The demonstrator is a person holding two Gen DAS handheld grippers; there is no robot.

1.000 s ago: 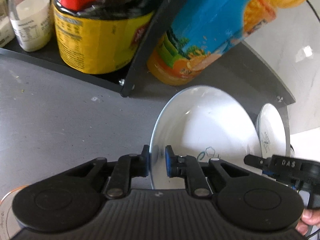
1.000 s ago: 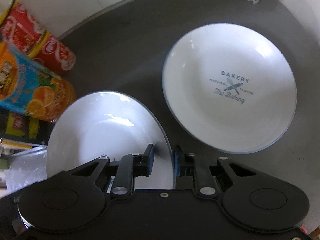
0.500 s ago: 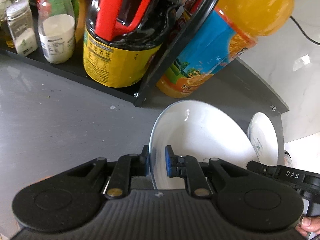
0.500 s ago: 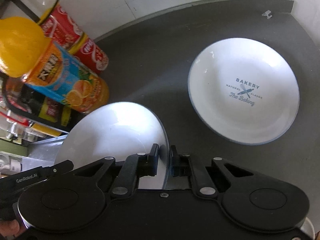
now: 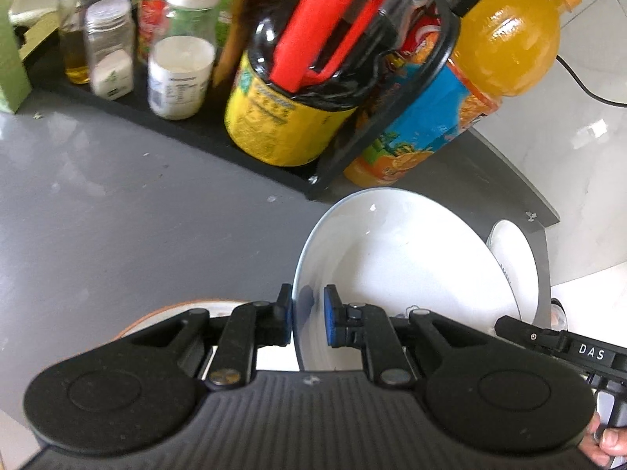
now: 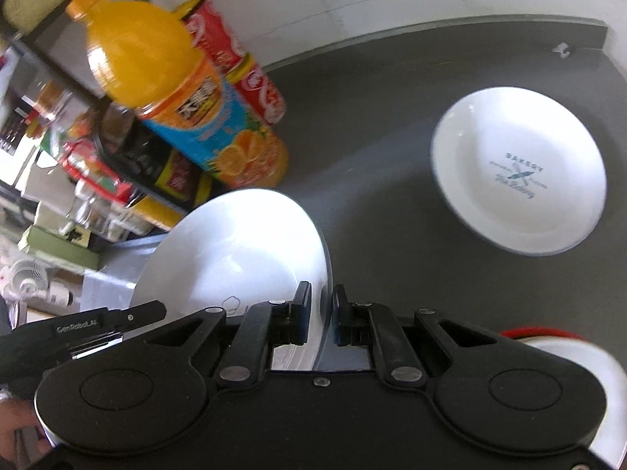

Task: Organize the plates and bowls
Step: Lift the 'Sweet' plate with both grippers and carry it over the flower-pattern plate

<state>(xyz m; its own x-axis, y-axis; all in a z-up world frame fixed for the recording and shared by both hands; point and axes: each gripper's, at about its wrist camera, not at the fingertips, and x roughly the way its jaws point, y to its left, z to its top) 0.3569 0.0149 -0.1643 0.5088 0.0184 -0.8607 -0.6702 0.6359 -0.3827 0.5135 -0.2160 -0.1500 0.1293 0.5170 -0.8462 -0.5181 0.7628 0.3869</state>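
Orange juice bottle [image 5: 486, 62] stands on the grey table [image 5: 117, 211], just beside a black rack [image 5: 392, 117]. On the rack: dark jug with red handle and yellow label [image 5: 290, 90], white-capped jars [image 5: 180, 58]. Red cola bottle [image 6: 239, 66] behind the juice.

Two white plates are in sight: one plain plate [image 6: 235, 250] held up over the counter and one printed plate [image 6: 517, 172] lying flat near the counter's far corner. Two grippers show, the left gripper [image 5: 307, 317] and the right gripper [image 6: 321, 313]. There is one orange drink bottle [image 6: 184, 90], one red can [image 6: 243, 66], and one dark jug [image 5: 298, 90] with a red handle. Two white-capped jars, one tall jar [image 5: 182, 43] and one small jar [image 5: 109, 49], stand on the rack; further bottles behind them blur together and cannot be counted.
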